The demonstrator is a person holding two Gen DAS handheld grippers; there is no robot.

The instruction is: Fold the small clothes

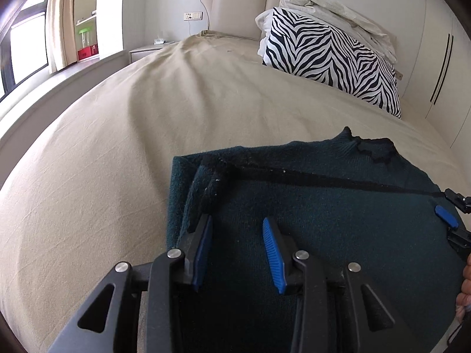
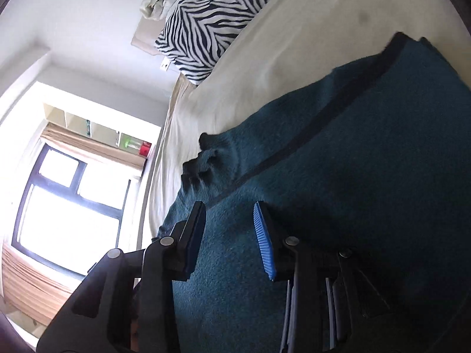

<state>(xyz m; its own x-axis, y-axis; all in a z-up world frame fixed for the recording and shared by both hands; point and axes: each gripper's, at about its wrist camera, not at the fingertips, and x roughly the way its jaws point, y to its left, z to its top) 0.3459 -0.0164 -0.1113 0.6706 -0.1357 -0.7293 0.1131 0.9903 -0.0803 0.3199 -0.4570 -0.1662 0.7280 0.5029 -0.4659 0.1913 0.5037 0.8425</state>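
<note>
A dark teal knit sweater (image 1: 323,206) with a black frilled collar (image 1: 379,150) lies flat on the beige bed sheet (image 1: 117,147). One sleeve with black trim is folded across its body. My left gripper (image 1: 237,220) hovers over the sweater's left part, jaws open, with no cloth pinched between the blue pads. In the right wrist view the same sweater (image 2: 353,147) fills the right half, and my right gripper (image 2: 229,206) stands open just over it near the collar (image 2: 200,164). The right gripper's blue pad (image 1: 446,216) also shows at the left wrist view's right edge.
A zebra-striped pillow (image 1: 329,58) and a crumpled cream blanket (image 1: 323,6) lie at the head of the bed by the padded headboard (image 1: 235,6). A nightstand (image 1: 147,50), shelves and a window (image 1: 26,50) stand left. A hand (image 1: 466,279) shows at the right edge.
</note>
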